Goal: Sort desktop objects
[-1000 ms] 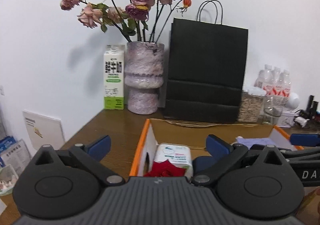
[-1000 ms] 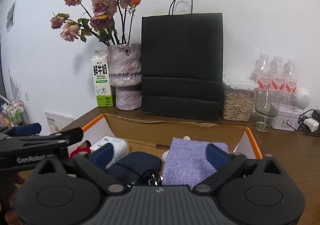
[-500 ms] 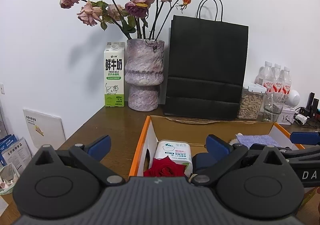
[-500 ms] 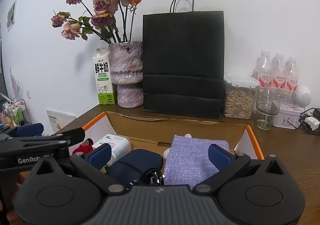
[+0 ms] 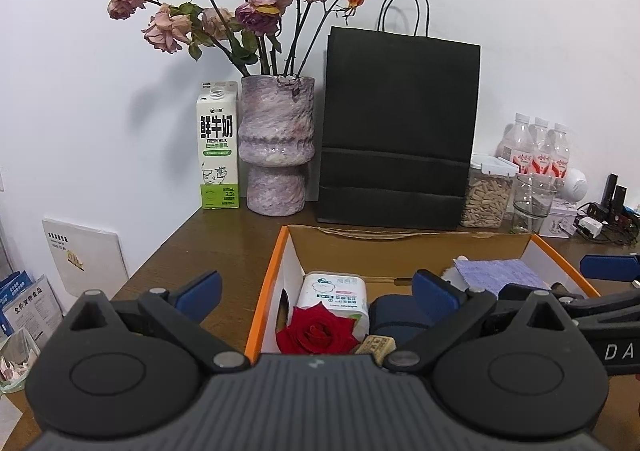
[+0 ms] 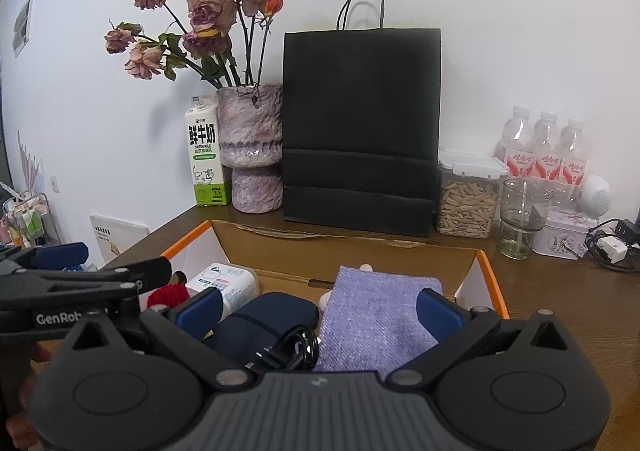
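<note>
Brown wooden desk (image 5: 224, 243) carries our orange-edged cardboard box (image 6: 486, 271), where the lilac woven cloth (image 6: 376, 315) lies. Both grippers (image 5: 316, 291) (image 6: 320, 305) hover, jaws apart. We judge the cloth light and limp; pinch an edge.

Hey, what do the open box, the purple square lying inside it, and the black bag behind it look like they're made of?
Box: cardboard, going by the raw brown inner walls and a torn-looking back edge; orange rim trim.
Purple square: woven fabric, probably; matte with a visible ribbed weave.
Black bag: matte paper, seemingly, with sharp horizontal fold creases and thin cord handles.
</note>
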The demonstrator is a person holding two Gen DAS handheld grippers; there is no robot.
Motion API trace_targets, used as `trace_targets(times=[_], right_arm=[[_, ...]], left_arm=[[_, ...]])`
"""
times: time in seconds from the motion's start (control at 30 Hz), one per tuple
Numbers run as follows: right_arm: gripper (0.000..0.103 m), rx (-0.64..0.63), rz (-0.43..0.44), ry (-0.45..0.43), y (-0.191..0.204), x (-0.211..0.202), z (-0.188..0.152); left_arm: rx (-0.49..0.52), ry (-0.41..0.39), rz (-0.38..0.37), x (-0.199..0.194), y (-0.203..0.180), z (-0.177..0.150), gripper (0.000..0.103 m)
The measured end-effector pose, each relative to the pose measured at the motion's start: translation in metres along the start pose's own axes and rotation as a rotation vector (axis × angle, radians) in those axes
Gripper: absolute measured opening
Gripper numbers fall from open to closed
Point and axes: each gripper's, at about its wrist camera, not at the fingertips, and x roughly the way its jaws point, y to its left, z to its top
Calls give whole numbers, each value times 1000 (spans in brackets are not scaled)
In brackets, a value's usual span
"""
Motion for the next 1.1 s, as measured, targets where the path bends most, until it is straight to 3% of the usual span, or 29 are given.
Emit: trace_targets(times=[0.7, 1.1], right_arm=[[103, 0, 7, -9, -3, -67, -18], [103, 40, 51, 3, 1, -114, -53]], left_arm=[[31, 3, -65, -59, -12, -6, 103], [13, 39, -121, -107, -9, -41, 103]])
